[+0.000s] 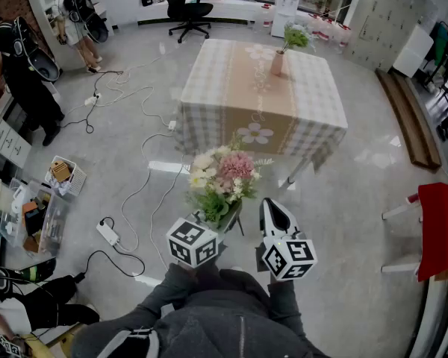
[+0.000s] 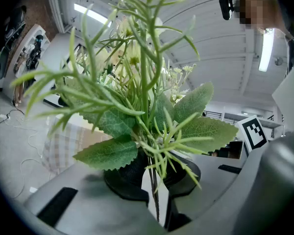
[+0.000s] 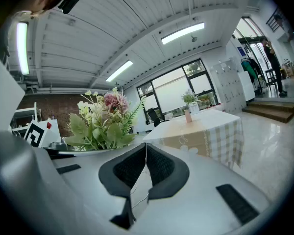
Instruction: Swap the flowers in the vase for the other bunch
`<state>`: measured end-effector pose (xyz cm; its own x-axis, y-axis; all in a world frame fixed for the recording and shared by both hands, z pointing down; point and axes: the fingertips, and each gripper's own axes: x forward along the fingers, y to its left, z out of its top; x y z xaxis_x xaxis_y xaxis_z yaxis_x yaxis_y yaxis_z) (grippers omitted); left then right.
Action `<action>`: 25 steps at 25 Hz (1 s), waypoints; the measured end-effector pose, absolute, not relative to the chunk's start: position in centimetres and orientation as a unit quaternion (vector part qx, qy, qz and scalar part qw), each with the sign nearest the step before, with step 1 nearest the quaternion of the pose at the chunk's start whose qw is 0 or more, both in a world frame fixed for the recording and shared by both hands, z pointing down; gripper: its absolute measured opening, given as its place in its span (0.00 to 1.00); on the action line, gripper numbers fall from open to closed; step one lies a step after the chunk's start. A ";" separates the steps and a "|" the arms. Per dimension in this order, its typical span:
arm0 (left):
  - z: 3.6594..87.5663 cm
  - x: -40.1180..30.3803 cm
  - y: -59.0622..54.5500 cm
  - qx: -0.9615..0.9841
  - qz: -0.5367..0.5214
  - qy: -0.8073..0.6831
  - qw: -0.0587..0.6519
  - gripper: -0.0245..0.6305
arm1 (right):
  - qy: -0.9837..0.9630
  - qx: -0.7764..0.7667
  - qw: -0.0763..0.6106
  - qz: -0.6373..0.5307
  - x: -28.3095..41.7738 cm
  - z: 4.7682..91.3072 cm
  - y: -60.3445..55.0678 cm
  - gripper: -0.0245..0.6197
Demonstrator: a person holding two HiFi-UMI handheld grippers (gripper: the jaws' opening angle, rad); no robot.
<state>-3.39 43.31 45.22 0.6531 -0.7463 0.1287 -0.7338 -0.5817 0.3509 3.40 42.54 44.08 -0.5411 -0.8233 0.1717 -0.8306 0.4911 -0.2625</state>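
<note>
Carrying the flower bunch clamped in the left gripper, right gripper jaws closed empty; next should be emptying the vase

Glossy grey floor; checked-cloth table; office chair; ceiling strip lights.

Dark grey zip jacket at the head view's bottom; left gripper and right gripper pale grey, pads black and ribbed (cubes carry black-and-white square markers).

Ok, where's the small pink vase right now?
The small pink vase stands on the checked-cloth table, near its far edge in the head view, well beyond the pink-and-white flower bunch.
</note>
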 end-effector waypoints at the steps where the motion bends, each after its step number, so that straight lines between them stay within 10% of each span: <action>1: 45.3 -2.9 43.7 0.890 -0.016 -0.415 0.188 0.11 | -0.864 0.478 0.012 0.159 3.7 44.3 42.8 0.06; 25: 45.8 0.4 44.5 0.886 0.004 -0.423 0.192 0.11 | -0.840 0.514 -0.005 0.176 8.7 45.1 42.9 0.06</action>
<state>0.41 44.49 45.78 0.6421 -0.7477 0.1690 -0.7507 -0.5687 0.3363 8.65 42.85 45.09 -0.4717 -0.8648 0.1719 -0.8612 0.4100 -0.3006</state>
